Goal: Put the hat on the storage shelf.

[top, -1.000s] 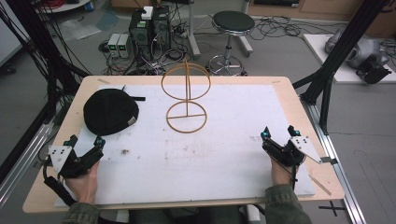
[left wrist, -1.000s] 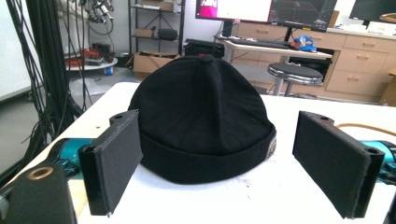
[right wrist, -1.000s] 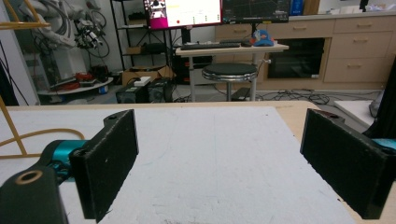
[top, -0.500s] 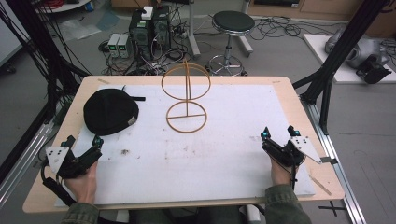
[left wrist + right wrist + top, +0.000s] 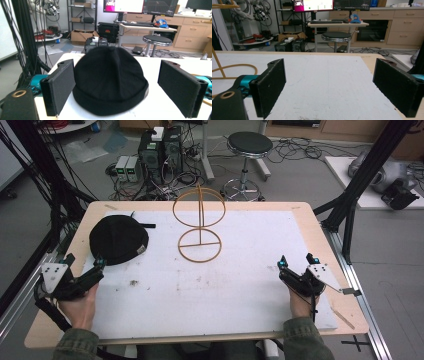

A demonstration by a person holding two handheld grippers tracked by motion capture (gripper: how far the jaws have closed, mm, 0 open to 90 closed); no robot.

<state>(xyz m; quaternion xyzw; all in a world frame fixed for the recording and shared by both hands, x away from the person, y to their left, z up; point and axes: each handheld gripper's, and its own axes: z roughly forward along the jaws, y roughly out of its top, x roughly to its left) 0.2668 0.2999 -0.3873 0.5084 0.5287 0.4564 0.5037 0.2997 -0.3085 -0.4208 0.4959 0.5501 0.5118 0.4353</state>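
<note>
We have the left gripper low at the near left of the worktop, its jaws spread wide and nothing between them. The black beanie lies just ahead of it on the left side of the white surface, crown up and brim down. In the left gripper view the beanie sits squarely between the two black pads, close but not touching either one.

We judge the beanie to be light, soft and floppy knit. It will not slide away under a push so much as crumple, and it will sag from wherever we pinch it. The folded brim along the bottom edge looks thicker and firmer than the crown, so we would take hold there, or else close on a gathered fold of the crown, where the pads can bite into doubled cloth. A shallow pinch on a single layer could slip out. There is little risk of damage; the risk is a poor grip or dragging the cloth along the worktop.

Our right gripper rests at the near right, well apart from the beanie, jaws likewise wide and empty, with bare worktop ahead of it.

The wire stand, two hoops on a thin post, stands upright near the middle back, beside the beanie but clear of it.
</note>
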